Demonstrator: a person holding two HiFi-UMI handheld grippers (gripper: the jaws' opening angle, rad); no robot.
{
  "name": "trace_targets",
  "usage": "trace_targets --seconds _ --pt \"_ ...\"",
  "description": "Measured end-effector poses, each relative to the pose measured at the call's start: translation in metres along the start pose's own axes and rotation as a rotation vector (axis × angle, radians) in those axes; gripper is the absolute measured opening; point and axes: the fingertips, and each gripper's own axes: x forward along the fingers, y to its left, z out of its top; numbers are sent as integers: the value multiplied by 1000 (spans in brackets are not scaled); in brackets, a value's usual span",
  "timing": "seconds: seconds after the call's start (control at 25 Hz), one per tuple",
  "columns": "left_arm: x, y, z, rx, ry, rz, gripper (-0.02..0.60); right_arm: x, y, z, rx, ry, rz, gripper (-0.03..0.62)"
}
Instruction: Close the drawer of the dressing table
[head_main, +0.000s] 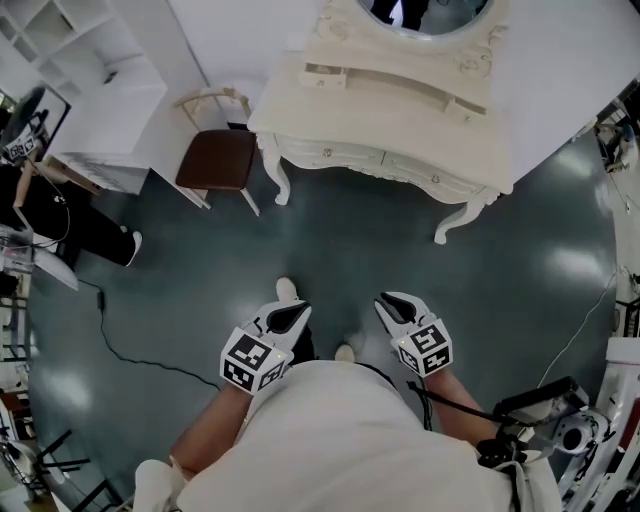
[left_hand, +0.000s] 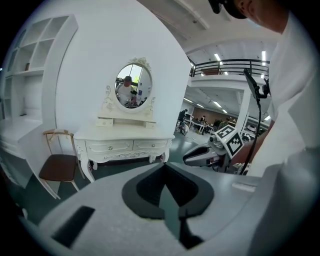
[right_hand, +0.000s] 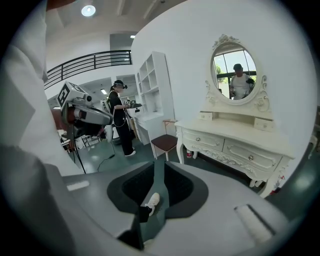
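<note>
The white dressing table (head_main: 380, 110) stands against the far wall with an oval mirror (left_hand: 133, 86) above it. Its two front drawers (head_main: 330, 153) (right_hand: 247, 156) with small knobs look flush with the front. Both grippers are held close to the person's body, well short of the table. My left gripper (head_main: 290, 316) (left_hand: 167, 187) shows a narrow gap between its black pads, with only floor in it. My right gripper (head_main: 397, 306) (right_hand: 157, 185) is likewise slightly open and holds nothing; floor and a white shoe show through its gap.
A brown-seated chair (head_main: 218, 158) stands left of the table, beside a white shelf unit (head_main: 90, 70). Another person (head_main: 60, 215) stands at the far left, with a cable (head_main: 120, 350) trailing over the dark floor. Equipment (head_main: 560, 420) sits at the lower right.
</note>
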Motion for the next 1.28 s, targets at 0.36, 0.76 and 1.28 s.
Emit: trace_targets --seconds 0.36,0.76,1.28 --pt "18 150 71 24 -29 -85 3 118 -43 94 60 18 -78 -3" --pt "-10 293 111 53 -9 -105 3 254 -75 193 129 2 -155 25" --pt "18 419 157 -51 -52 25 3 392 -209 269 248 -26 -182 49"
